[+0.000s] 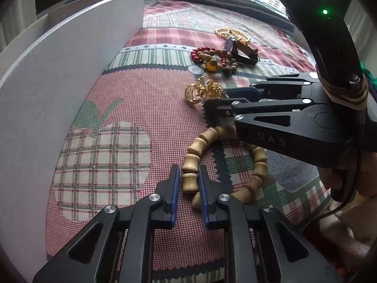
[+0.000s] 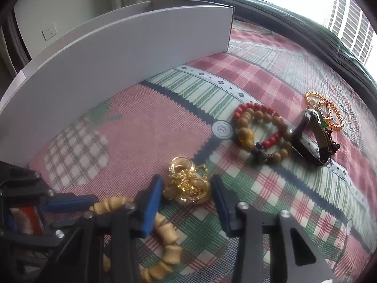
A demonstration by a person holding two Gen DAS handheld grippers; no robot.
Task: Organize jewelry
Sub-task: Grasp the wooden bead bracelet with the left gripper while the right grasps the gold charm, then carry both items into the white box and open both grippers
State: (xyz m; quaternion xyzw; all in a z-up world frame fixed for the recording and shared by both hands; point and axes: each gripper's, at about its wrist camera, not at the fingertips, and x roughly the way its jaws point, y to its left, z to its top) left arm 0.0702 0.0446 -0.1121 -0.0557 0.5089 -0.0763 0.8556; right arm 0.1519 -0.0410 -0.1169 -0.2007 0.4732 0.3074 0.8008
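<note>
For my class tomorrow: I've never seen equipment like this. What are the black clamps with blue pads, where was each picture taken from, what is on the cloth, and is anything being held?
A person holds two hand-operated grippers, each with a camera looking along its fingers. The left gripper closes around a bead of the wooden bead bracelet. The right gripper is open around the gold chain pile, gripping nothing. On the patchwork cloth also lie red and brown bead bracelets, a black watch and a gold chain. A white box stands behind.
</note>
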